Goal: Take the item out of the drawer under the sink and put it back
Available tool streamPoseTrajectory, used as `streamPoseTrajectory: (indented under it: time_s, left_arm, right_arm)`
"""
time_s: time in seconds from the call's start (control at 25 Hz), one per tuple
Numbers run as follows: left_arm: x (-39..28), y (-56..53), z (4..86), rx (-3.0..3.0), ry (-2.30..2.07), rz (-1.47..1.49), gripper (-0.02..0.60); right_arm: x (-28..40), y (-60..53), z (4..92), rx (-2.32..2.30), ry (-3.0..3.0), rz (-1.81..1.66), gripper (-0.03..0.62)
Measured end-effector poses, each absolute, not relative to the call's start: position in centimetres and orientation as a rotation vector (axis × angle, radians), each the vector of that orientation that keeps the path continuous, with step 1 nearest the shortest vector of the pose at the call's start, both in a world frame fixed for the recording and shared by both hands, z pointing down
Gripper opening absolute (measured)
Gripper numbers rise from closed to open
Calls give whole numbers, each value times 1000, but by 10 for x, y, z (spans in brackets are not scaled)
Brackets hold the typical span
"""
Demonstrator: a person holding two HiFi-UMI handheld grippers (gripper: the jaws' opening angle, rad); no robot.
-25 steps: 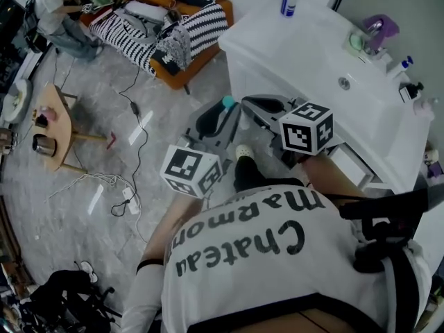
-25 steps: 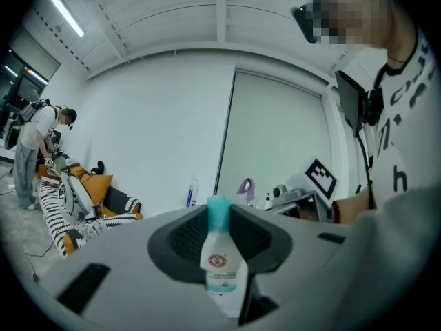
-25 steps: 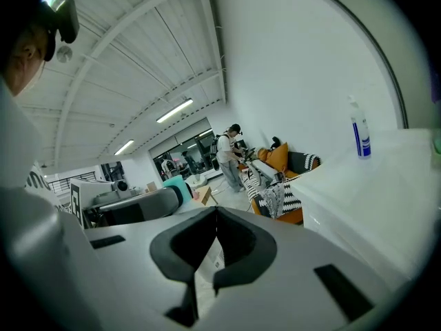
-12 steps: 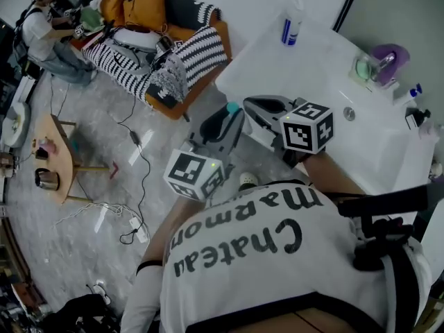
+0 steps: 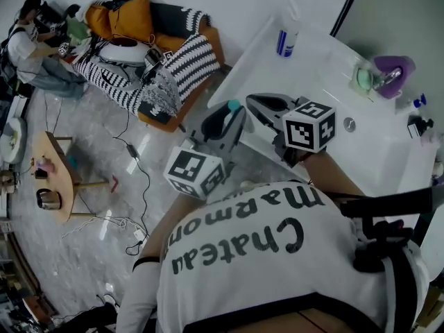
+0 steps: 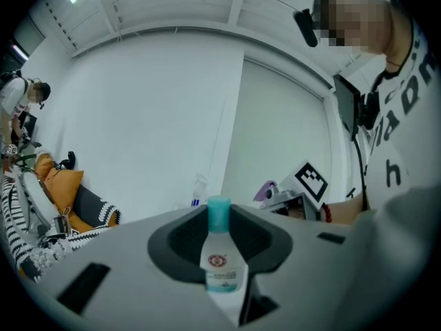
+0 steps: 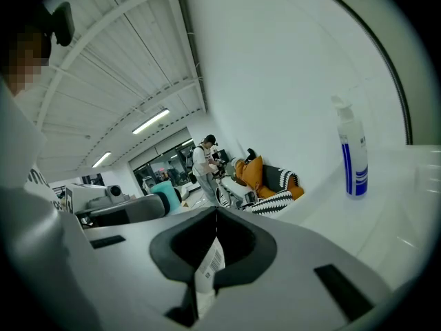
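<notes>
A small clear bottle with a teal cap stands upright between the jaws of my left gripper, which is shut on it. In the head view that gripper is held up in front of the white sink cabinet. My right gripper is beside it on the right, near the counter's front edge. Its jaws are together at the tips, and a thin white barcoded slip is pinched between them. No drawer shows in any view.
A blue-and-white spray bottle stands on the counter's far end, and it also shows at the right of the right gripper view. A purple item sits by the basin. A sofa with striped blankets, a floor cable, a low wooden table and a person lie to the left.
The head view has swung upward: the cabinet front and its drawers have left the picture and more of the counter top shows. Both grippers keep their hold and their places side by side.
</notes>
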State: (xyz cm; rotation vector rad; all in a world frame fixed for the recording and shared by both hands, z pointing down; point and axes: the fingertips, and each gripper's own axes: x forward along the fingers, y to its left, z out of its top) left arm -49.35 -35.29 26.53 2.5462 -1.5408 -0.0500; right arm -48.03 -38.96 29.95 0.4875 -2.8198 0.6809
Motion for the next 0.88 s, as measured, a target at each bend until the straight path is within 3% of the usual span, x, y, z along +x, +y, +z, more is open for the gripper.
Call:
streamPoseTrajectory:
  time_s: [0.88]
  left_arm:
    - [-479, -431, 285, 2624, -1337, 16, 100]
  right_arm:
    - [-448, -446, 313, 765, -2804, 755, 9]
